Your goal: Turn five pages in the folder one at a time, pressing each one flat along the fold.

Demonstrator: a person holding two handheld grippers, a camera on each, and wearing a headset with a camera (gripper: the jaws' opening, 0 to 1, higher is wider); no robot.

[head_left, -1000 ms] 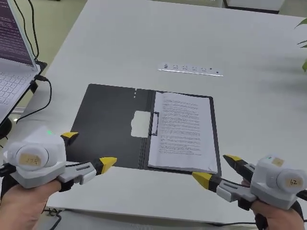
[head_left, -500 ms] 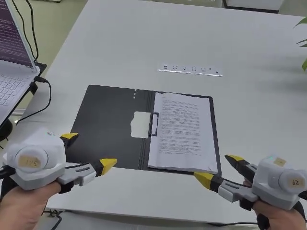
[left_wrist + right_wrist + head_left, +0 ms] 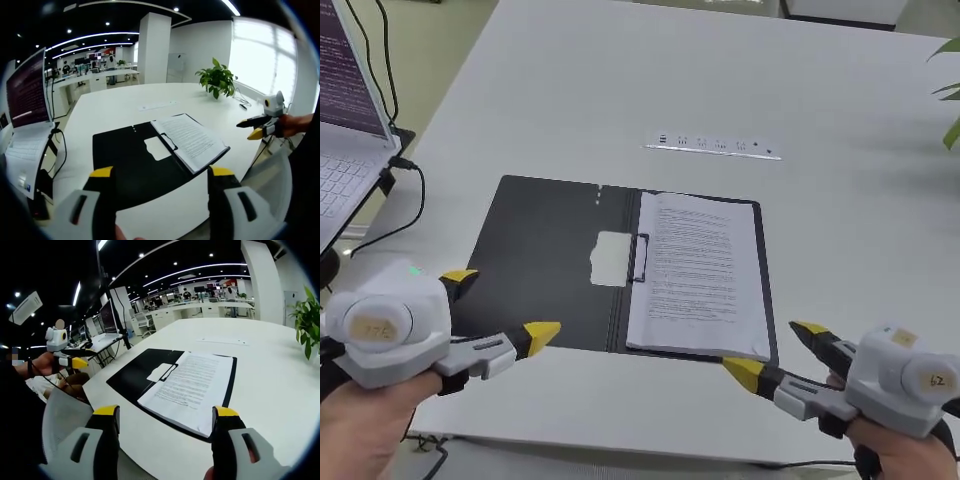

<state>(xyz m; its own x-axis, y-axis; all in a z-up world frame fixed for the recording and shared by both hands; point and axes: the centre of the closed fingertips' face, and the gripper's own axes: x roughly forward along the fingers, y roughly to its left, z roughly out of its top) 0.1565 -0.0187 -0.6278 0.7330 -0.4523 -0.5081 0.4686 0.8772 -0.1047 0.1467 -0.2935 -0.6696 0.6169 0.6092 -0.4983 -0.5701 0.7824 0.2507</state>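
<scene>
An open black folder [image 3: 550, 260] lies flat on the white table, with a stack of printed pages [image 3: 700, 275] clipped on its right half. The same folder [image 3: 130, 160] and pages [image 3: 192, 140] show in the left gripper view, and the folder [image 3: 137, 372] and pages [image 3: 195, 385] in the right gripper view. My left gripper [image 3: 500, 305] hovers open at the folder's near left corner, holding nothing. My right gripper [image 3: 775, 352] hovers open just off the folder's near right corner, also holding nothing.
A laptop [image 3: 350, 110] with cables [image 3: 415, 200] stands at the table's left edge. A power strip panel [image 3: 715, 146] is set into the table beyond the folder. A potted plant [image 3: 217, 80] stands at the far right. The table's near edge [image 3: 620, 440] runs just under both grippers.
My left gripper has drifted slightly left and down. The right gripper and the folder stay as they were.
</scene>
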